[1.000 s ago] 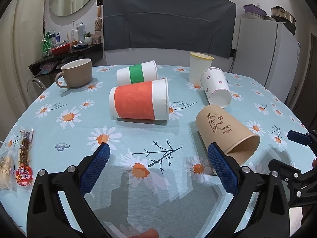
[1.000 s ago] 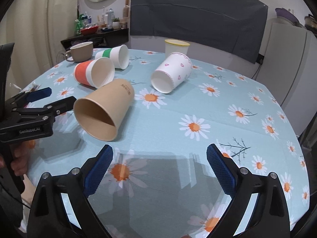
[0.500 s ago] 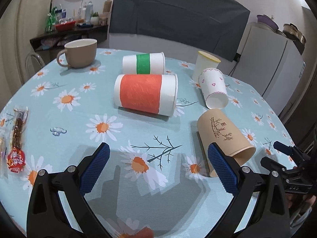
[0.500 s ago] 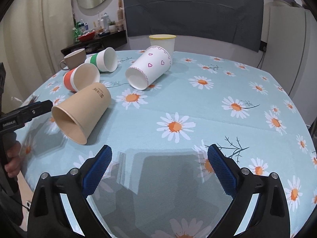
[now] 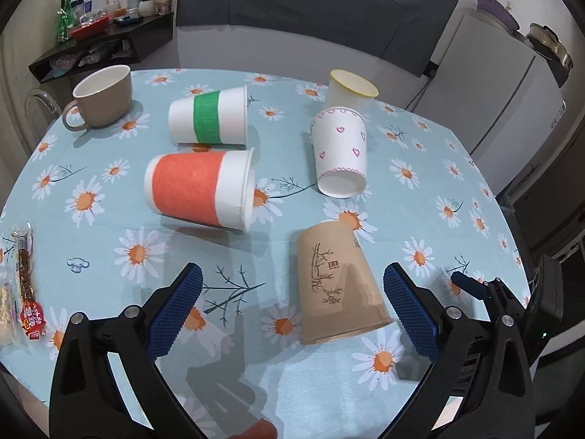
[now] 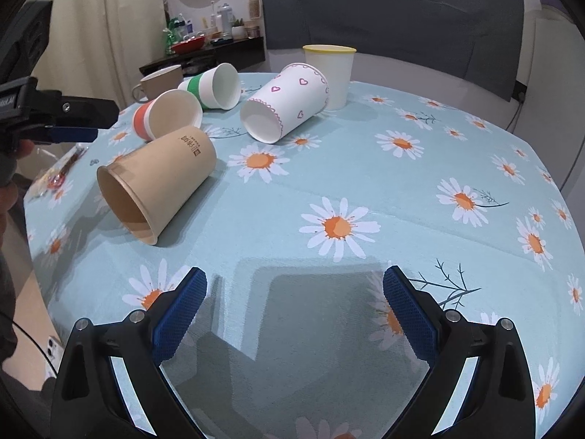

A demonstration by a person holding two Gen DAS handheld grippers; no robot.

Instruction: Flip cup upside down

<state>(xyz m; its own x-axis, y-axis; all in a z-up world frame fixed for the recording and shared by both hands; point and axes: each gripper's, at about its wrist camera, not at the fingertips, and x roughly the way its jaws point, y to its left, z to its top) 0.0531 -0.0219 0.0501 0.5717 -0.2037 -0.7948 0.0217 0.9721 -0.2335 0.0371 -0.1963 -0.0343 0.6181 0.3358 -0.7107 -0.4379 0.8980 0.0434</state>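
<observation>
Several paper cups lie on their sides on the daisy tablecloth. A brown cup (image 5: pixel 336 281) (image 6: pixel 157 183) lies nearest, mouth toward the front. A red-banded cup (image 5: pixel 199 190) (image 6: pixel 168 115), a green-banded cup (image 5: pixel 208 115) (image 6: pixel 214 87) and a heart-print cup (image 5: pixel 340 152) (image 6: pixel 285 106) lie behind it. A yellow-rimmed cup (image 5: pixel 349 89) (image 6: pixel 331 73) stands upright at the back. My left gripper (image 5: pixel 292 311) is open and empty, raised above the table with the brown cup between its fingers in view. My right gripper (image 6: pixel 292 311) is open and empty over bare cloth.
A tan mug (image 5: pixel 100 100) stands at the far left. Snack packets (image 5: pixel 27 289) lie at the left table edge. A white fridge (image 5: pixel 504 84) stands beyond the table's right side. A dark shelf with bottles (image 5: pixel 98 33) is at the back left.
My left gripper has risen and shifted right, so the brown cup now sits between its fingers in view. My right gripper has pulled back and turned right; cups appear farther left.
</observation>
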